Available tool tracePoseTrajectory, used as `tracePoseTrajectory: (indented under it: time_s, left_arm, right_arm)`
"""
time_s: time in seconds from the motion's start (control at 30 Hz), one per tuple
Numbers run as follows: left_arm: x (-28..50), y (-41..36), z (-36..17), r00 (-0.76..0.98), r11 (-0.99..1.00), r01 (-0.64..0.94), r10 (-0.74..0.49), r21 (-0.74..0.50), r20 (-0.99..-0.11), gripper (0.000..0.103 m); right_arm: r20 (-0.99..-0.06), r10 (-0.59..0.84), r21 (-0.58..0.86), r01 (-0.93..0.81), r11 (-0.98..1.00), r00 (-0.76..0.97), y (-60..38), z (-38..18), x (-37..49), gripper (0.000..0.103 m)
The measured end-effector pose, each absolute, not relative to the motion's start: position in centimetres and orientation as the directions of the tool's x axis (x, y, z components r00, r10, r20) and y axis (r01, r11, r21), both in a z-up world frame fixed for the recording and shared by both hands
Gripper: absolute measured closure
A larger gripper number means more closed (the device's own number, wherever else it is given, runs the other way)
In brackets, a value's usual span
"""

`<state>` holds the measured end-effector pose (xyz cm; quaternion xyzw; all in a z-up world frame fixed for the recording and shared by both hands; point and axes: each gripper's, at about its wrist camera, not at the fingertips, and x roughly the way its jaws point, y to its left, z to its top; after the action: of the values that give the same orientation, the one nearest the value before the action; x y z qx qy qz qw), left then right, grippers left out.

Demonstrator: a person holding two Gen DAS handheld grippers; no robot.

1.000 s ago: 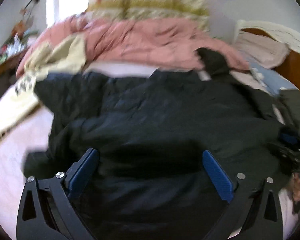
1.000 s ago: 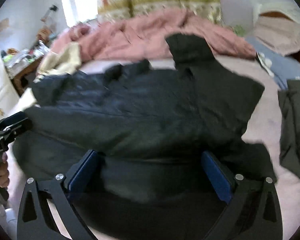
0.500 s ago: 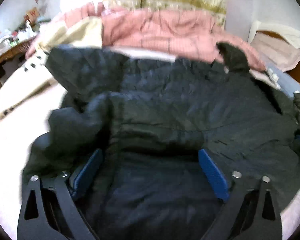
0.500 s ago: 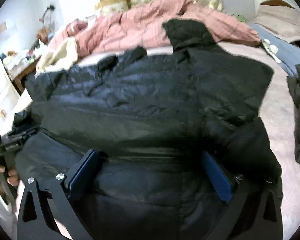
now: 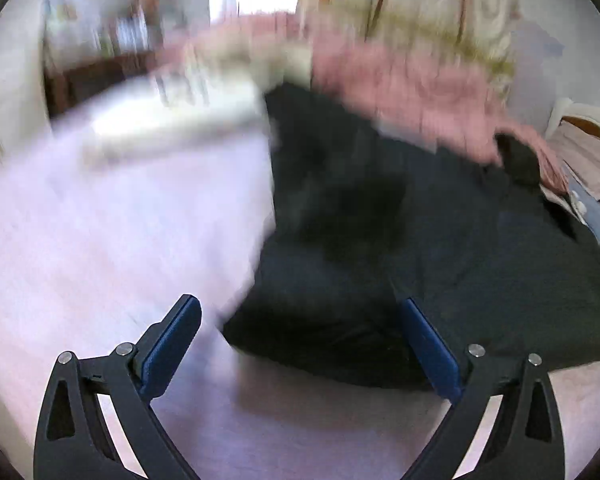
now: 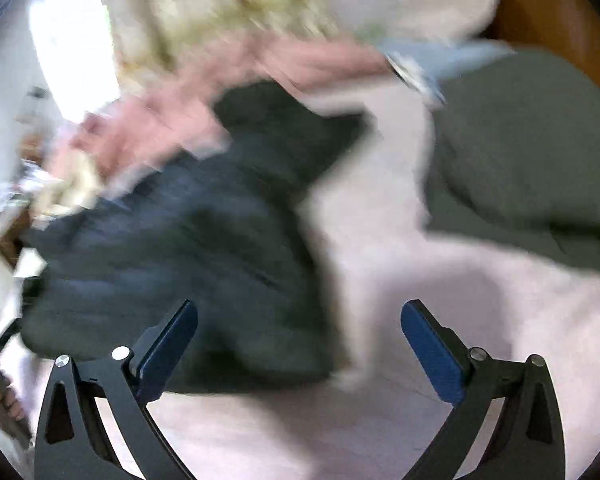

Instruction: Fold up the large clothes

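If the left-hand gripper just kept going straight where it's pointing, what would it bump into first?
Most likely the near edge of the dark jacket lying on the pale pink bedsheet. The left gripper has its fingers spread with nothing between them. The picture is blurred, so it might touch the sheet just before the jacket.

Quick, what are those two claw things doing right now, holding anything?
Left gripper: open, holding nothing, jaws just closing slightly beside the dark jacket.
Right gripper: open, empty, jaws just closing slightly.
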<state>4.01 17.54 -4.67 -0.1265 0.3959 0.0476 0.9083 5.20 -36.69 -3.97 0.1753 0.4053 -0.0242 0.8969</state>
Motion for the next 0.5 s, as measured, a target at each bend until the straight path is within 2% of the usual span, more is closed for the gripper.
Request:
tracePoseTrajectory:
  time_s: [0.03, 0.1, 0.13, 0.17, 0.23, 0.27, 0.37, 0.43, 0.5]
  left_arm:
    - [4.3, 18.0, -5.6, 0.660, 0.951, -0.181, -0.072, -0.251, -0.748, 0.027]
    - [4.1, 18.4, -5.3, 0.671, 0.945, -0.165, -0.101, -0.281, -0.734, 0.046]
    - [4.0, 18.3, -5.2, 0.677, 0.939, -0.127, -0.153, -0.319, -0.720, 0.066]
    - [3.8, 18.2, -5.2, 0.681, 0.934, -0.103, -0.185, -0.343, -0.709, 0.079]
    - [3.4, 17.8, -4.6, 0.690, 0.939, -0.094, -0.178, -0.331, -0.701, 0.087]
    - [2.9, 17.7, -4.2, 0.704, 0.941, -0.104, -0.160, -0.323, -0.692, 0.088]
    - [0.8, 17.9, -2.5, 0.706, 0.931, -0.130, -0.154, -0.341, -0.691, 0.091]
    - [-0.9, 18.0, -2.0, 0.691, 0.932, -0.128, -0.161, -0.339, -0.704, 0.091]
    - [-2.3, 18.0, -2.0, 0.663, 0.942, -0.133, -0.145, -0.307, -0.734, 0.091]
  right_arm:
    - [-0.728, 0.126, 0.326, 0.178, 0.928, 0.674, -37.0, -4.2, 5.2, 0.010]
    - [-0.702, 0.201, 0.375, 0.115, 0.920, 0.683, -37.0, -3.9, 5.2, 0.024]
    - [-0.687, 0.275, 0.430, 0.071, 0.900, 0.672, -36.8, -4.2, 5.4, 0.042]
    - [-0.684, 0.317, 0.460, 0.052, 0.886, 0.657, -36.4, -4.6, 5.7, 0.064]
    - [-0.695, 0.305, 0.426, 0.031, 0.904, 0.652, -35.5, -4.8, 5.7, 0.086]
    - [-0.690, 0.255, 0.379, 0.038, 0.925, 0.677, -35.1, -4.0, 5.0, 0.093]
    - [-0.684, 0.064, 0.268, 0.168, 0.949, 0.727, -35.4, -1.1, 1.0, 0.099]
    - [-0.670, 0.028, 0.248, 0.188, 0.950, 0.742, -35.4, 0.2, -2.2, 0.100]
    - [-0.663, -0.042, 0.162, 0.199, 0.967, 0.747, -35.2, 1.1, -4.7, 0.102]
